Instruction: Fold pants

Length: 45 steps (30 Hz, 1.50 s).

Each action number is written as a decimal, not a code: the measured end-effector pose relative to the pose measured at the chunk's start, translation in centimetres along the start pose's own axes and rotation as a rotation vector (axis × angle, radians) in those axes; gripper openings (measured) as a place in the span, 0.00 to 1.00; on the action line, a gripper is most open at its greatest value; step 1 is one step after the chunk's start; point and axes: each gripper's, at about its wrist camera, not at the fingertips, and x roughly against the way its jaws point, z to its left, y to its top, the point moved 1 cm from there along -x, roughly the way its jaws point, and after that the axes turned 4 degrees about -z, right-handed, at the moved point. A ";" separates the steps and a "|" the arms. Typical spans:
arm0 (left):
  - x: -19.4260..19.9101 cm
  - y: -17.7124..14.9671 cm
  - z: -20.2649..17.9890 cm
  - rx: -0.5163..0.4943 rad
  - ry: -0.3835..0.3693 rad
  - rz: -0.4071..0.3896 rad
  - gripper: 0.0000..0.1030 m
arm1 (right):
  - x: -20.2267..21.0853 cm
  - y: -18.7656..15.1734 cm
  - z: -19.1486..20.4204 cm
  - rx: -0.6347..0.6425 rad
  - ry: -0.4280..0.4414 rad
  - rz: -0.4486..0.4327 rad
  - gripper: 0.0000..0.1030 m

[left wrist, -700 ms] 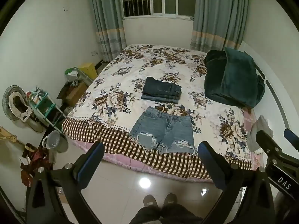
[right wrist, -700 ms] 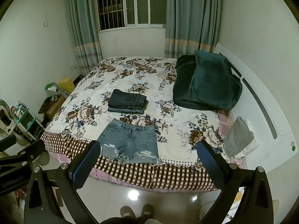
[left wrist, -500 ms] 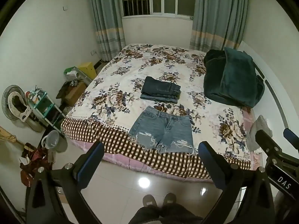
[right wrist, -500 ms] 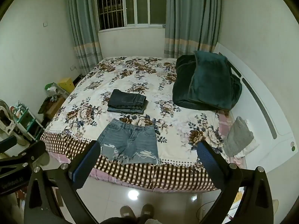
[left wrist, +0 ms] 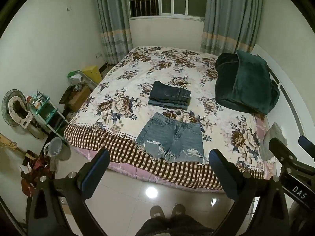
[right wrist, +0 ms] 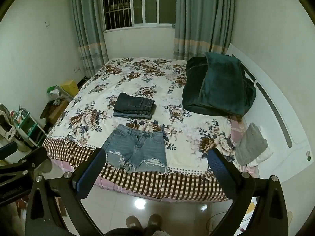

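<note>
I stand back from the bed (left wrist: 94, 137), left gripper (left wrist: 157, 167) and right gripper (right wrist: 155, 165) both spread and empty. The denim shorts (left wrist: 171, 137) lie flat at the near edge; I judge approach comes next, grasping a side.

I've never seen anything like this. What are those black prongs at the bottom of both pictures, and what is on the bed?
There is no robot. A person standing at the foot of the bed holds a hand-held gripper in each hand, each with a camera looking along its two fingers. One picture is from the left hand-held gripper, the other from the right hand-held gripper. Both are open and hold nothing. On the bed lie flat denim shorts, folded dark jeans, a green blanket and a grey cloth.
</note>
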 end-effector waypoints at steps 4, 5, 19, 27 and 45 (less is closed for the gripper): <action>0.0 0.0 0.0 0.000 -0.002 0.000 1.00 | -0.1 0.1 0.3 0.002 0.001 0.002 1.00; -0.1 0.0 0.0 0.000 -0.002 0.002 1.00 | -0.1 0.0 0.2 0.003 0.000 0.001 1.00; -0.3 0.3 -0.3 0.000 -0.004 0.001 1.00 | -0.2 0.6 0.6 0.006 -0.001 0.008 1.00; -0.3 0.3 -0.3 0.002 -0.004 -0.001 1.00 | -0.1 0.6 0.7 0.006 0.000 0.008 1.00; -0.7 1.6 -0.7 0.003 -0.005 -0.007 1.00 | -0.1 0.7 0.8 0.006 0.000 0.008 1.00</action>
